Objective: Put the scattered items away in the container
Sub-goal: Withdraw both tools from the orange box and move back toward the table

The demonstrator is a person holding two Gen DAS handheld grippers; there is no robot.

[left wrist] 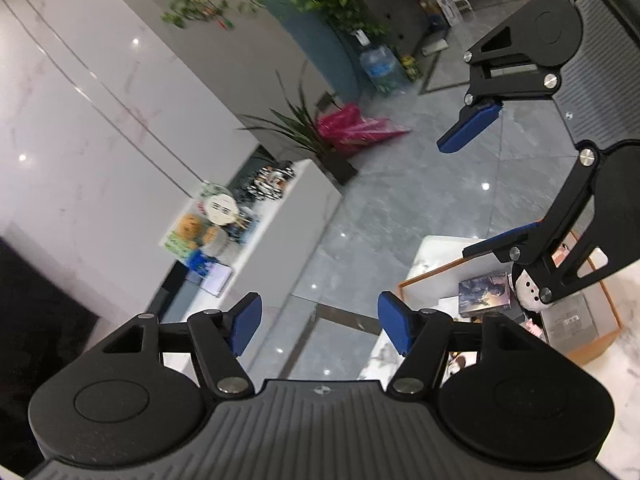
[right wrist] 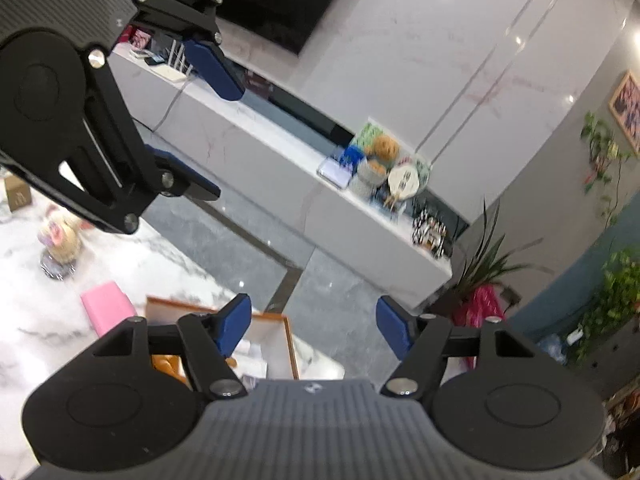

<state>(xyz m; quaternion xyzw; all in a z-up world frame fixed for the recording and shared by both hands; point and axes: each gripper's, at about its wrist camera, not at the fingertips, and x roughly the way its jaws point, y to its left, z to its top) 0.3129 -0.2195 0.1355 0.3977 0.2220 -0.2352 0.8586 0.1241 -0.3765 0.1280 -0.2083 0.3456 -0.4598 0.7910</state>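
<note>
Room first: marble table (right wrist: 120,256) w/ white veined top, low white TV bench (right wrist: 280,168) across the grey floor, both cams tilted up and off the work area, some blur.

Container (left wrist: 412,280) = wood-rimmed tray on the table, lower right in left-wrist view, under the R gripper; already holds several things: a dark illustrated box (left wrist: 484,290), a white round toy (left wrist: 528,292), a grey box (left wrist: 568,318), more bits partly hidden. In right-wrist view only its rim corner shows, behind the R gripper's left finger.

Still scattered on the table, right-wrist view: pink block (right wrist: 106,306) just beside the tray's rim, a plush/figurine on a dark round base (right wrist: 60,244) further off, small brown carton (right wrist: 16,196) at far left edge. Blurry, can't ID closer.

L gripper (left wrist: 320,330): blue pads apart, moderately wide, nothing btwn them, hanging over floor gap past the table edge. R gripper (right wrist: 314,328): also apart, empty, floor behind it.

Step, my read: btwn picks, both hands clear of the table, no item carried. Task maybe over halfway, but at least three items look left out.

Next move needs: tip a gripper back down toward the table, pick nearest target (pink block prob), line pads either side of it, close, lift, carry over rim, release. Block looks wider than the others; may need pads wider before closing.
</note>
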